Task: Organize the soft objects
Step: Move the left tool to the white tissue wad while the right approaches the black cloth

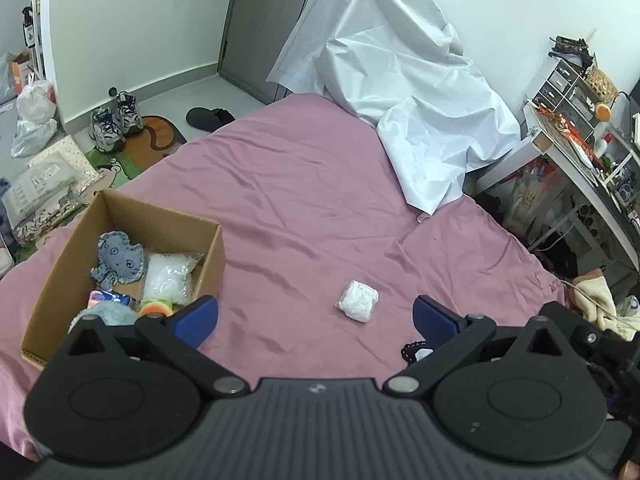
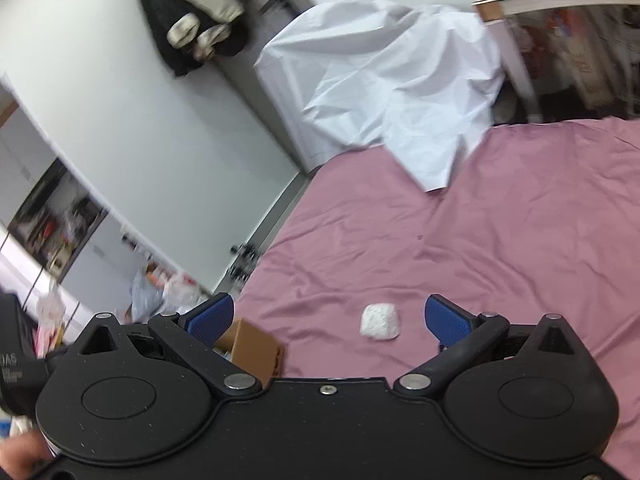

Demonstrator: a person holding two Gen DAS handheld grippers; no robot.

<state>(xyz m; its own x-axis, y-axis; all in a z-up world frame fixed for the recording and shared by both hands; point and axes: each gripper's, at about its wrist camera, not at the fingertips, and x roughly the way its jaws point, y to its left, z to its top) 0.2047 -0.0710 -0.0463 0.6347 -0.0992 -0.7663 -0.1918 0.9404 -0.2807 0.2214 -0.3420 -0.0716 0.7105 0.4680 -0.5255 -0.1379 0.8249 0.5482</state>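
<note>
A small white soft packet (image 1: 357, 301) lies alone on the pink bedsheet (image 1: 304, 208); it also shows in the right wrist view (image 2: 380, 321). A cardboard box (image 1: 60, 276) on the bed's left holds a grey plush octopus (image 1: 117, 263), a clear bag of white beads (image 1: 167, 280), an orange-green sponge (image 1: 156, 307) and other soft items. My left gripper (image 1: 316, 320) is open and empty, above the bed between box and packet. My right gripper (image 2: 330, 322) is open and empty, with the packet just ahead between its fingers. The box corner (image 2: 256, 350) shows behind the right gripper's left finger.
A white sheet (image 1: 400, 80) drapes over something at the bed's head. A cluttered desk (image 1: 580, 152) stands right of the bed. Shoes (image 1: 116, 120), a mat and bags lie on the floor to the left. A small black item (image 1: 414, 350) lies near my left gripper's right finger.
</note>
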